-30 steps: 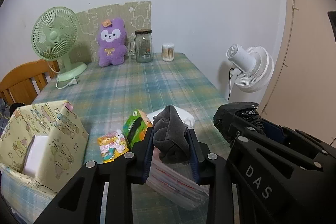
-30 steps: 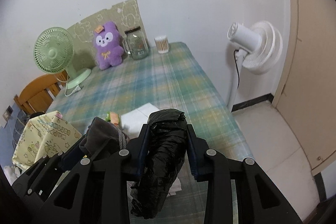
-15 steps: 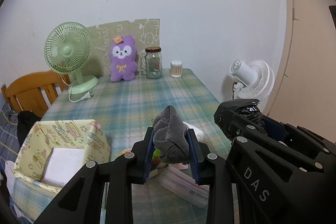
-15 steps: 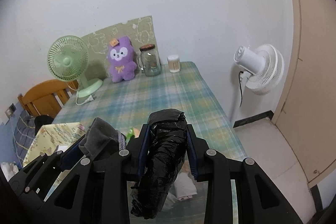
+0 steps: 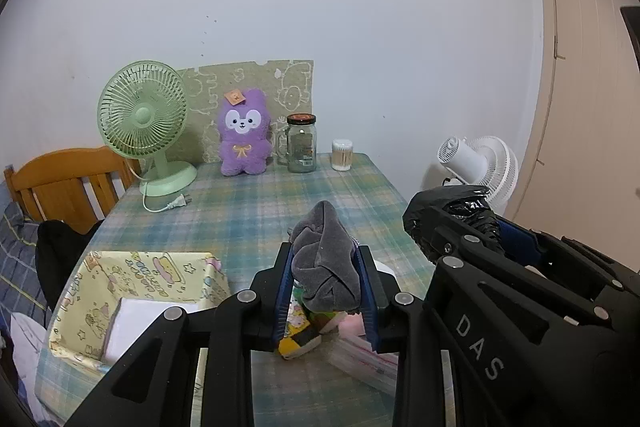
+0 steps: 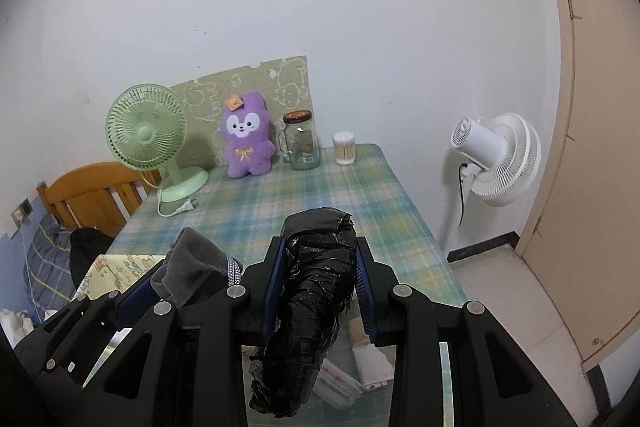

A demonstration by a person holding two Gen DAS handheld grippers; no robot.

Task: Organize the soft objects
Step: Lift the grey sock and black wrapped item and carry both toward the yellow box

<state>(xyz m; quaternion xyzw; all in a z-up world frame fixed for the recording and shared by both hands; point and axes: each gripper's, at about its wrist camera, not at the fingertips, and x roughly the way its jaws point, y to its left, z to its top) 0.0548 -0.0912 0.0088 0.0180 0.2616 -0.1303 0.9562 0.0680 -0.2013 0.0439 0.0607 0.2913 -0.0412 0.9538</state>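
My left gripper [image 5: 325, 259] is shut on a bunched grey cloth [image 5: 326, 263], held above the plaid table [image 5: 248, 211]. Beside it on the right, my right gripper [image 6: 318, 255] is shut on a crumpled black plastic bundle [image 6: 312, 303] that hangs down below the jaws. The right gripper and its black bundle [image 5: 444, 211] also show in the left wrist view. The grey cloth [image 6: 196, 267] shows at the left of the right wrist view. A yellow patterned box [image 5: 132, 291] holding a white pad stands on the table at the lower left.
A purple plush [image 5: 243, 139], a glass jar [image 5: 302, 143], a cotton-swab tub [image 5: 342, 155] and a green fan [image 5: 146, 123] stand at the table's far edge. Snack packets [image 5: 298, 331] and flat plastic packs [image 5: 368, 355] lie below the grippers. Wooden chair [image 5: 60, 179] left, white fan [image 6: 496, 159] right.
Both grippers have risen and tilted up with their loads still held. The table items have dropped lower in view and more of the wall shows.
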